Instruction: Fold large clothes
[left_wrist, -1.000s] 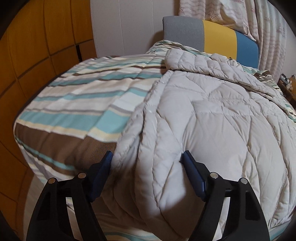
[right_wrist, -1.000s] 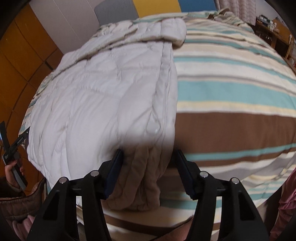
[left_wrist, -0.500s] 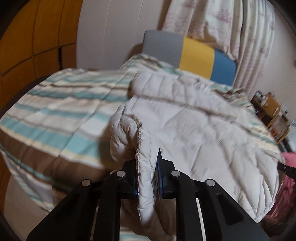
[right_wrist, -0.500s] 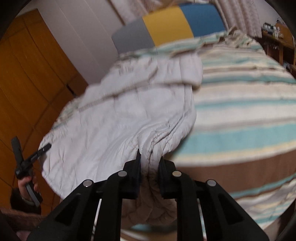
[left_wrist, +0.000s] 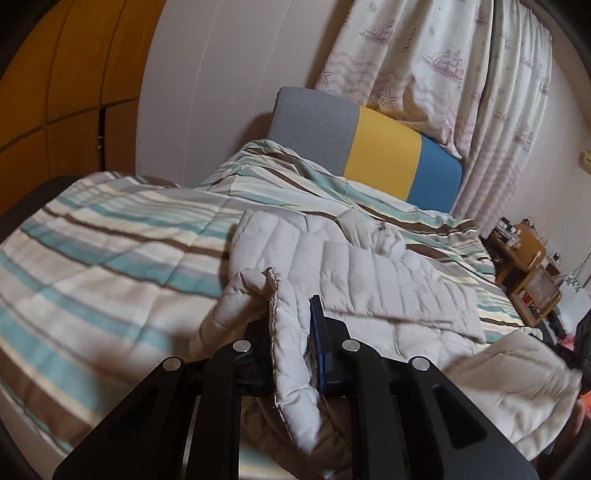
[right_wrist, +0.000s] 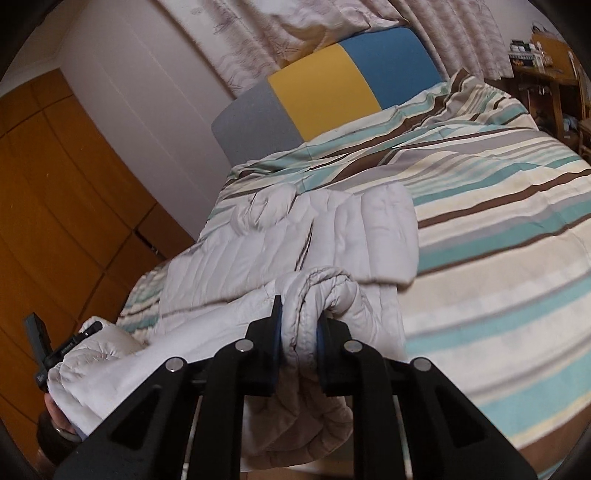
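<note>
While both grippers' fingers clamp the quilted coat, its far half lies on the striped bed.

bed: striped cover in teal, brown and cream
on it: pale quilted coat, far part lying flat

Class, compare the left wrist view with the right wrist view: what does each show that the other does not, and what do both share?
Only the left wrist view shows the left hand-held gripper shut on the jacket's stitched edge.

Only the right wrist view shows the right hand-held gripper clamping a bunched roll of the jacket, and a hand at the lower left.

Both show the striped bedspread, the headboard, the curtain and the wooden wardrobe.
</note>
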